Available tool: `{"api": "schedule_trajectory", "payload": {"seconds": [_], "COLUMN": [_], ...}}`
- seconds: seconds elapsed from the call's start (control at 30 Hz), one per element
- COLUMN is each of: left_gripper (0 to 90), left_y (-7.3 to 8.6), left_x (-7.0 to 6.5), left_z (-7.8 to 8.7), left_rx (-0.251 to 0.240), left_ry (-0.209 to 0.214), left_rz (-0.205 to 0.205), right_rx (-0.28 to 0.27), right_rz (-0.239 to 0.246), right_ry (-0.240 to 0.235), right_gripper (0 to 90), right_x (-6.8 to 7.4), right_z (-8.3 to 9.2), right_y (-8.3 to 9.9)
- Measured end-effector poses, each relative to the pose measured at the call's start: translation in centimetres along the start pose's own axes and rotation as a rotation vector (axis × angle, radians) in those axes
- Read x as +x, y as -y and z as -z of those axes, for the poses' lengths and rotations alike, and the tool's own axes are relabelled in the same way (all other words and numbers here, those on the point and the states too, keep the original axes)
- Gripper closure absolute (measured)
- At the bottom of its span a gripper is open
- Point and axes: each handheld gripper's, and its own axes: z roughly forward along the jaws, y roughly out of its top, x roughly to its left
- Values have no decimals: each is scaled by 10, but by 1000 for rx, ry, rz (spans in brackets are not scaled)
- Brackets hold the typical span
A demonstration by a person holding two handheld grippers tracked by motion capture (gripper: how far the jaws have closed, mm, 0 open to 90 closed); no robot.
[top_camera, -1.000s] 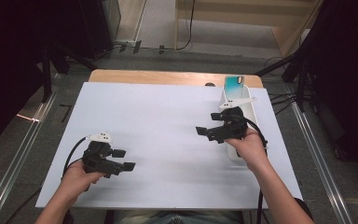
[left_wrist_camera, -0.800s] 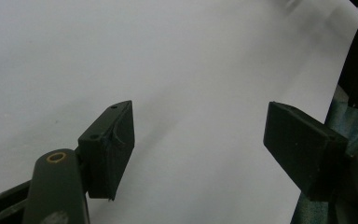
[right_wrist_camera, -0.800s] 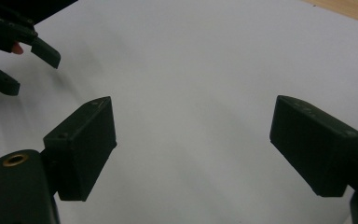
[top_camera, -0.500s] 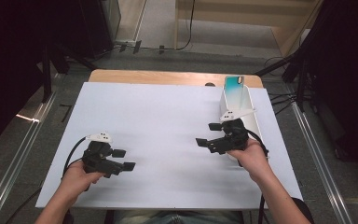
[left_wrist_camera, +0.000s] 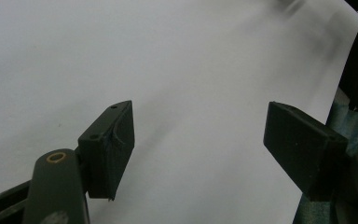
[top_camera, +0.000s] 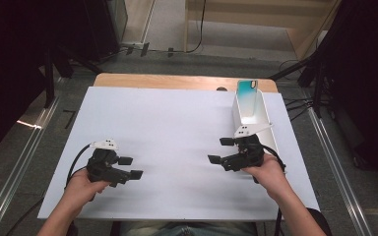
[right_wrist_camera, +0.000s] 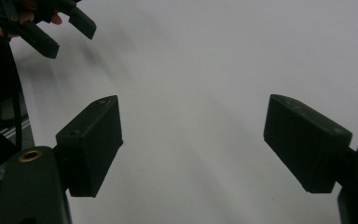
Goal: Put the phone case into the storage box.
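My left gripper [top_camera: 131,167] rests low over the white board [top_camera: 167,123] at the near left, held in a hand. Its jaws stand apart with nothing between them, as the left gripper view [left_wrist_camera: 198,149] also shows. My right gripper [top_camera: 220,150] is at the near right, just beside the near end of a narrow white box [top_camera: 267,129]. Its jaws have just been closing a little, but they still stand wide apart over bare board with nothing between them [right_wrist_camera: 193,144]. The left gripper [right_wrist_camera: 60,28] appears far off in the right gripper view.
A teal card-like object [top_camera: 246,88] stands upright at the far end of the white box. The wooden table edge [top_camera: 177,81] runs behind the board. Cables [top_camera: 300,105] lie on the floor at the right, and metal rails [top_camera: 24,162] flank the table.
My right gripper has moved toward the person along the white box. The left gripper has stayed in place.
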Motion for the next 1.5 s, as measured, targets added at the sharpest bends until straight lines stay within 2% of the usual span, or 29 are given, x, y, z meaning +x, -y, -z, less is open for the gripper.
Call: {"api": "schedule_trajectory", "payload": {"seconds": [0.13, 0.37, 0.53, 0.63, 0.67, 0.97, 1.13, 1.33, 1.43, 1.5], "left_gripper": [244, 244, 244, 244, 244, 244, 244, 244, 244, 244], "left_y": [0, 0, 0, 0, 0, 0, 0, 0, 0, -1], "left_x": [0, 0, 0, 0, 0, 0, -1, -1, -1, -2], "left_z": [0, -1, -1, -1, -1, -1, 0, 0, 1, 2], "left_rx": [6, 8, 9, 11, 10, 8, 7, 8, 6, -11], "left_ry": [-2, 1, 5, 5, 4, 6, 8, 6, -3, -5], "left_rz": [1, -1, -4, -6, -6, -6, -5, -13, -9, -12], "right_rx": [-2, 18, 53, 46, 46, 32, 29, 29, 29, 37], "right_rz": [-8, 10, 67, 48, 58, 44, 50, 96, 89, 85], "right_ry": [-12, -21, -24, -35, -41, -47, -45, -30, -35, -35], "right_gripper": [181, 182, 182, 182, 182, 182, 182, 182, 182, 182], "right_x": [2, 4, 8, 9, 8, 9, 9, 9, 9, 8], "right_z": [-1, -2, -3, -3, -3, 3, 7, 10, 12, 13], "right_y": [7, 18, 28, 32, 33, 47, 53, 62, 67, 70]}}
